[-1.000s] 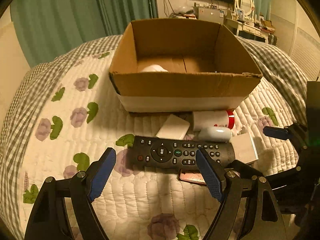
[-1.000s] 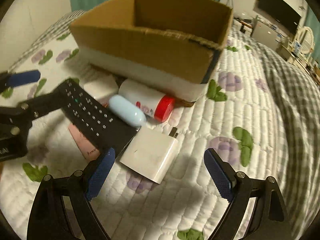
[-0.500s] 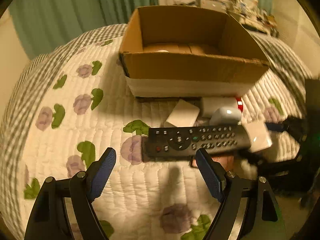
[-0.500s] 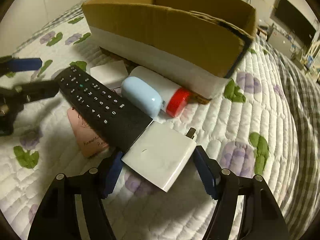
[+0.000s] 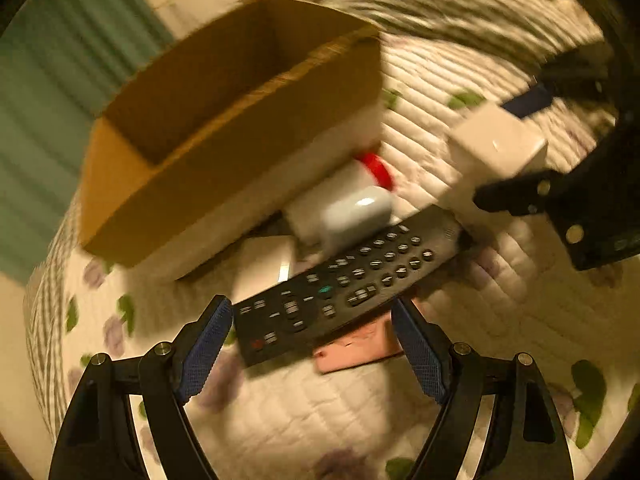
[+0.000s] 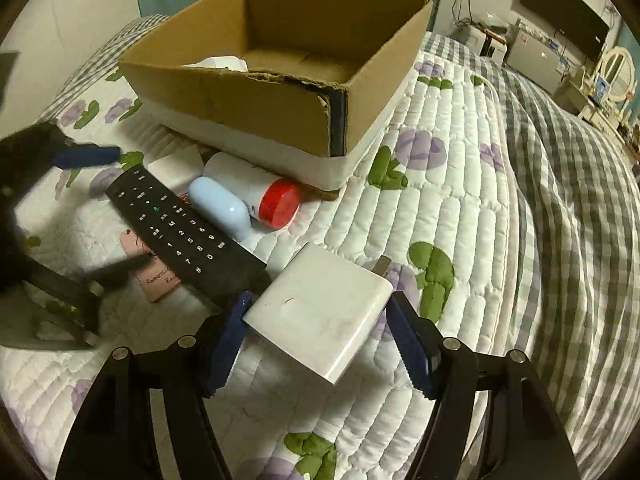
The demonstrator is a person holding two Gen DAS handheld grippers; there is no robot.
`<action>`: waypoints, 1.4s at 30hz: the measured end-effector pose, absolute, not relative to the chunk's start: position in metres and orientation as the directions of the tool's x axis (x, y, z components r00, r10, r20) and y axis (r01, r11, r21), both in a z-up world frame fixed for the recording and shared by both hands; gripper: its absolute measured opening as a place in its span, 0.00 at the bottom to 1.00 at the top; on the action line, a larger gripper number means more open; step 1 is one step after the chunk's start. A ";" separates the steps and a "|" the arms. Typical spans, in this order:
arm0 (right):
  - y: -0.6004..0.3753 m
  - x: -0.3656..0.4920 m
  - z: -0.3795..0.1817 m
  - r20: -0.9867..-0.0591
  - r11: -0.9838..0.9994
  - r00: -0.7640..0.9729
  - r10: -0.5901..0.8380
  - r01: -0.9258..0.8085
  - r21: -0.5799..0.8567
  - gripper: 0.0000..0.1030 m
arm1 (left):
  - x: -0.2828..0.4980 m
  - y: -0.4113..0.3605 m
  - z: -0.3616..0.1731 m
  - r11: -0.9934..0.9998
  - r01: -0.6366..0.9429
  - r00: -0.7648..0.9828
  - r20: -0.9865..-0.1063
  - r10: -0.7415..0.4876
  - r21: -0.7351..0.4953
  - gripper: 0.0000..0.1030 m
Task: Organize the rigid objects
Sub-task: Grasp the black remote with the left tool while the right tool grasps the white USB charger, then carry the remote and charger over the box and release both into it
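- The right gripper [image 6: 316,344] pinches the white charger [image 6: 320,312] between its pads, lifted off the quilt [image 6: 460,208].
- The left gripper [image 5: 312,344] is spread wide over the black remote [image 5: 344,280].
- The cardboard box [image 6: 280,92] sits at twelve o'clock of the charger.
- A red-capped bottle [image 6: 256,192] lies against the box.

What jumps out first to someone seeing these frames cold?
The white charger block, gripped between the right gripper's fingers just above the quilt. Behind it, the open cardboard box, with the black remote and red-capped bottle in front; the left gripper hangs open over the remote.
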State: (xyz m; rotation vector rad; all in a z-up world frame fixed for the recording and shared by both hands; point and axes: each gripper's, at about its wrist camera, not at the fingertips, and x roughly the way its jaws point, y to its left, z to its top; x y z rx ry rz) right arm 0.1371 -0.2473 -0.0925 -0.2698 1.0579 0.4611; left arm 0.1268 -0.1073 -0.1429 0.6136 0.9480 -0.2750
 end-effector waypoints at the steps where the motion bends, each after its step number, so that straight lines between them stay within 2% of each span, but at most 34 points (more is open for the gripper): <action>1: -0.247 0.137 -0.093 -0.883 0.873 0.407 0.233 -0.489 0.006 0.67 | 0.129 -0.111 -0.148 0.786 0.496 0.555 -0.831 0.039 0.368 0.80; 3: -0.246 0.137 -0.094 -0.886 0.871 0.403 0.229 -0.492 0.001 0.67 | 0.134 -0.116 -0.153 0.778 0.516 0.548 -0.836 0.021 0.358 0.80; 4: -0.245 0.137 -0.094 -0.887 0.871 0.399 0.231 -0.492 0.005 0.67 | 0.136 -0.119 -0.153 0.777 0.530 0.538 -0.843 0.002 0.340 0.76; 5: -0.245 0.138 -0.095 -0.889 0.871 0.395 0.231 -0.491 0.008 0.67 | 0.137 -0.121 -0.154 0.772 0.553 0.518 -0.855 -0.023 0.314 0.64; 7: -0.245 0.138 -0.096 -0.892 0.870 0.390 0.228 -0.494 0.006 0.67 | 0.135 -0.127 -0.156 0.755 0.584 0.500 -0.865 -0.046 0.297 0.46; 8: -0.244 0.137 -0.096 -0.892 0.869 0.390 0.227 -0.495 0.004 0.67 | 0.133 -0.129 -0.156 0.743 0.597 0.498 -0.866 -0.047 0.302 0.40; 10: -0.245 0.136 -0.096 -0.894 0.868 0.388 0.226 -0.496 0.005 0.67 | 0.130 -0.130 -0.154 0.735 0.610 0.492 -0.869 -0.056 0.298 0.34; 14: -0.247 0.134 -0.089 -0.894 0.873 0.389 0.221 -0.488 0.004 0.67 | 0.125 -0.122 -0.136 0.774 0.600 0.458 -0.880 -0.125 0.202 0.20; 21: -0.254 0.119 -0.042 -0.865 0.884 0.448 0.225 -0.468 -0.013 0.67 | 0.101 -0.101 -0.080 0.858 0.493 0.549 -0.817 -0.178 0.144 0.18; 24: -0.254 0.109 -0.015 -0.843 0.893 0.487 0.227 -0.450 -0.020 0.67 | 0.099 -0.090 -0.055 0.906 0.397 0.621 -0.770 -0.147 0.147 0.18; 30: -0.246 0.092 0.044 -0.775 0.906 0.578 0.255 -0.422 -0.017 0.67 | 0.106 -0.068 0.012 0.967 0.248 0.737 -0.659 -0.154 0.052 0.18; 37: -0.222 0.099 0.096 -0.687 0.903 0.663 0.296 -0.428 -0.024 0.67 | 0.122 -0.043 0.060 0.984 0.180 0.810 -0.570 -0.137 0.019 0.18; 42: -0.200 0.128 0.115 -0.632 0.901 0.708 0.315 -0.433 -0.037 0.67 | 0.148 -0.033 0.071 0.988 0.152 0.831 -0.544 -0.114 0.026 0.18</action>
